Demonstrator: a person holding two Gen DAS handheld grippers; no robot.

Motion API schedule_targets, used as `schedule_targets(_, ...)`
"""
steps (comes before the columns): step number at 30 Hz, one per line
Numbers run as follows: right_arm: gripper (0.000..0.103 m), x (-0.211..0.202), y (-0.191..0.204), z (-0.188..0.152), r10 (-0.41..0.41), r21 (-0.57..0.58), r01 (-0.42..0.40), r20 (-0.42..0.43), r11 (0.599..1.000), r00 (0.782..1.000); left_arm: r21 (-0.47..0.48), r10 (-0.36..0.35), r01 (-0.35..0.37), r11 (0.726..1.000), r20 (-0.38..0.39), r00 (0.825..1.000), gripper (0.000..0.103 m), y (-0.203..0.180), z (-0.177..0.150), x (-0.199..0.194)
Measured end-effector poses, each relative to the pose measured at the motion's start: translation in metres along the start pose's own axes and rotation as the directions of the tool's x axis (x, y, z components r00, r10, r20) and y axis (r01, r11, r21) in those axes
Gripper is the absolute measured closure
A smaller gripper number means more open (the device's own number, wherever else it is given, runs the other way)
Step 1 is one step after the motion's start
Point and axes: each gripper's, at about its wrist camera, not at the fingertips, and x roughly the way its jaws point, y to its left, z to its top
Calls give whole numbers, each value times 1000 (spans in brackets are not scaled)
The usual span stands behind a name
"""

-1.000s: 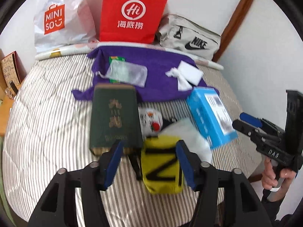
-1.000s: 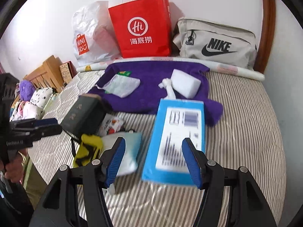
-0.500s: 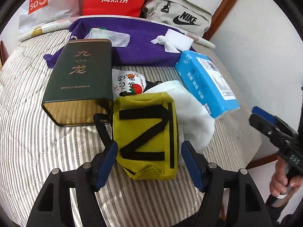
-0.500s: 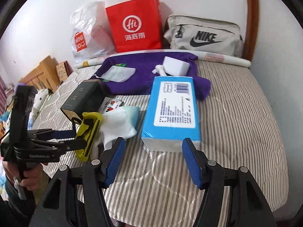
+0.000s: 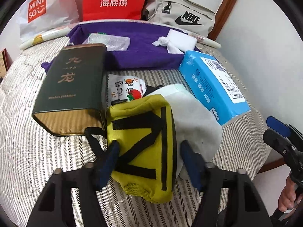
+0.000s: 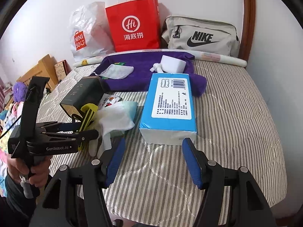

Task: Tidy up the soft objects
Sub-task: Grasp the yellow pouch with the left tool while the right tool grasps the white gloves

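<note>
Straddling: left gripper [image 5: 149,162], fingers spread wide around yellow pouch [image 5: 142,147]
Right gripper [image 6: 153,162]: fingers apart, empty, near blue tissue pack [image 6: 170,104]
Bed [image 6: 236,123]: striped

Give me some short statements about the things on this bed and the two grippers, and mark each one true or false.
1. The left gripper has its fingers on either side of the yellow pouch. True.
2. The right gripper is shut on the blue tissue pack. False: it is open, just in front of the pack.
3. The green tin stands upright. False: it lies on its side.
4. The red paper bag stands between the white plastic bag and the grey Nike bag. True.
</note>
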Motion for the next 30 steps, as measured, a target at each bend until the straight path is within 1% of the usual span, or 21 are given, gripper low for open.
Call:
schedule_targets(1,41,0,0,0,2,2,-2,2,1000,1000,7,2,-2,1000,7,1000,56,0,0,-3)
schedule_targets(3,41,-1,-1,0,11,7,-12,5,1000,1000,8,-19,19,1000,17,1000,66,1,0,-10)
schedule_targets(5,41,-1,-1,-1,14,4,-14,7,1000,1000,3,-32,32,999,28,999,71,4,0,-18)
schedule_targets(9,41,2,3,-3,17,-7,-17,-1,1000,1000,-3,-34,34,999,43,999,84,12,-4,-31)
schedule_targets(11,41,3,6,-4,21,-11,-21,-5,1000,1000,-11,-21,22,1000,54,998,86,17,-7,-37)
schedule_targets(14,41,4,9,-4,19,-21,-19,-8,1000,1000,-23,37,-36,999,66,997,86,25,-12,-44)
schedule_targets(15,41,4,10,-5,20,-26,-20,-9,999,1000,-27,46,-44,999,74,996,86,29,-14,-46)
schedule_targets(16,41,4,12,-5,22,-30,-22,-10,999,1000,-25,42,-40,999,76,996,86,32,-14,-46)
schedule_targets(17,41,5,13,-5,23,-35,-23,-11,999,1000,-23,37,-36,999,77,996,83,33,-15,-46)
schedule_targets(19,41,8,17,-5,25,-43,-25,-16,999,1000,-32,46,-43,999,84,995,81,36,-13,-44)
schedule_targets(22,41,12,24,-4,30,-61,-31,-25,998,999,-17,75,-74,997,71,995,80,34,-9,-32)
schedule_targets(25,41,18,31,-3,43,-77,-46,-34,996,998,-16,48,-47,999,66,997,80,35,-7,-21)
schedule_targets(27,41,22,34,-3,51,-80,-54,-40,995,998,-10,30,-29,1000,72,997,91,35,-6,-18)
schedule_targets(30,41,31,39,0,75,-82,-80,-55,993,996,25,24,-26,999,98,995,94,32,-10,-28)
